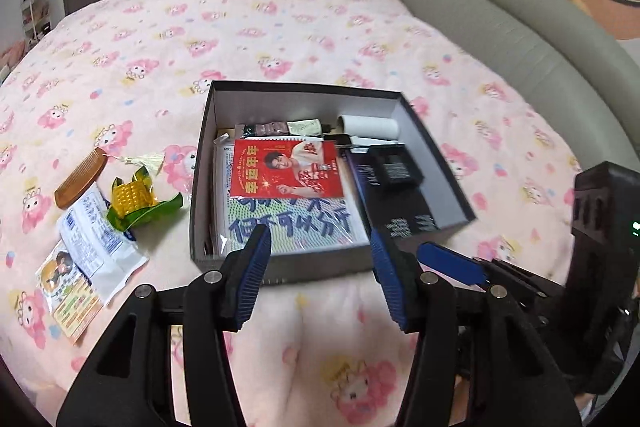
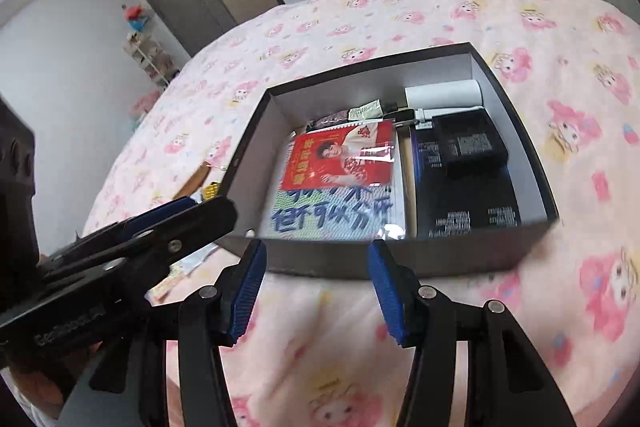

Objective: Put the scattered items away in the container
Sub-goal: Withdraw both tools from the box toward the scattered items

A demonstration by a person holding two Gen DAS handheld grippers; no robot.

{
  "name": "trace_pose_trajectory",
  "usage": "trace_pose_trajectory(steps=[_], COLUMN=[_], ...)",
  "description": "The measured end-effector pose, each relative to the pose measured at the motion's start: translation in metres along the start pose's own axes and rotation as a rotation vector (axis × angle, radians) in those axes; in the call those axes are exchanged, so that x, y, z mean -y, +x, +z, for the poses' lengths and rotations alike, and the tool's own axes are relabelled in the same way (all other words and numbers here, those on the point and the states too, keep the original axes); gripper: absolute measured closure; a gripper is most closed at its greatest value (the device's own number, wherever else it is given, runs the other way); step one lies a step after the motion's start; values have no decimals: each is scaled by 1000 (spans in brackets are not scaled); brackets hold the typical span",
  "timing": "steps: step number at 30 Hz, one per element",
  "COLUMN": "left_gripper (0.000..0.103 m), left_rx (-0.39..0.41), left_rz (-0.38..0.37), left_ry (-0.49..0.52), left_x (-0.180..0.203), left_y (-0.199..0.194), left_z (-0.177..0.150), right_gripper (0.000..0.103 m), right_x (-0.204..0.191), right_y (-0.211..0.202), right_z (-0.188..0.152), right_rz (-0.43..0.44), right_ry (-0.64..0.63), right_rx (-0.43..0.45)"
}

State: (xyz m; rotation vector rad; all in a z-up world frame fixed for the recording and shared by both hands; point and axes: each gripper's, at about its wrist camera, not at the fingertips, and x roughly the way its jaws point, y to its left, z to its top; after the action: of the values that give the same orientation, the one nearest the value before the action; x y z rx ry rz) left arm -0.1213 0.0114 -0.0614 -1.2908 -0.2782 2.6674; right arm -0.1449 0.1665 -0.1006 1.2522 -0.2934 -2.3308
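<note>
Nearest to me, the left gripper (image 1: 320,271) is hanging over the pink blanket (image 1: 280,39) with its two blue pads apart, released, and nothing is lying between them. Just beside it, the right gripper (image 2: 316,283) is standing the same way, jaws apart and empty, above the near wall of the box. In the left wrist view the right gripper is showing as a dark shape with one blue finger at the right edge; in the right wrist view the left gripper is crossing the lower left corner.

Beyond the fingertips, the dark box (image 1: 280,267) is sitting open on the blanket. Inside it, a red card (image 1: 286,169) is lying on top of a sheet with blue handwriting (image 1: 292,223). To the right of these, a long black package (image 1: 396,203) is lying along the wall, and a smaller black block (image 1: 396,165) is resting on it. At the far wall a white roll (image 1: 370,126) is lying on its side.

Left of the box, still outside on the blanket, some things are waiting: a green and gold wrapper (image 1: 138,201), a white packet (image 1: 100,239), a small printed card (image 1: 68,291) and a brown comb (image 1: 82,177).

Further away, a grey padded headboard (image 1: 520,27) is curving around the bed.
</note>
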Motion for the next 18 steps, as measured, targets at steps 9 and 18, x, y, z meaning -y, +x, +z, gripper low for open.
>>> trace_pose_trajectory(steps=[9,18], left_gripper=[47,47], left_rx=[47,71], left_rz=[15,37], left_ry=[22,-14], left_x=[1,-28], left_y=[-43,-72], left_z=[-29,-55], right_gripper=[53,53], right_x=[-31,-70], right_y=[-10,-11], right_z=[-25,-46], right_rz=[-43,-58], right_ry=[-39,-122], right_rx=[46,57])
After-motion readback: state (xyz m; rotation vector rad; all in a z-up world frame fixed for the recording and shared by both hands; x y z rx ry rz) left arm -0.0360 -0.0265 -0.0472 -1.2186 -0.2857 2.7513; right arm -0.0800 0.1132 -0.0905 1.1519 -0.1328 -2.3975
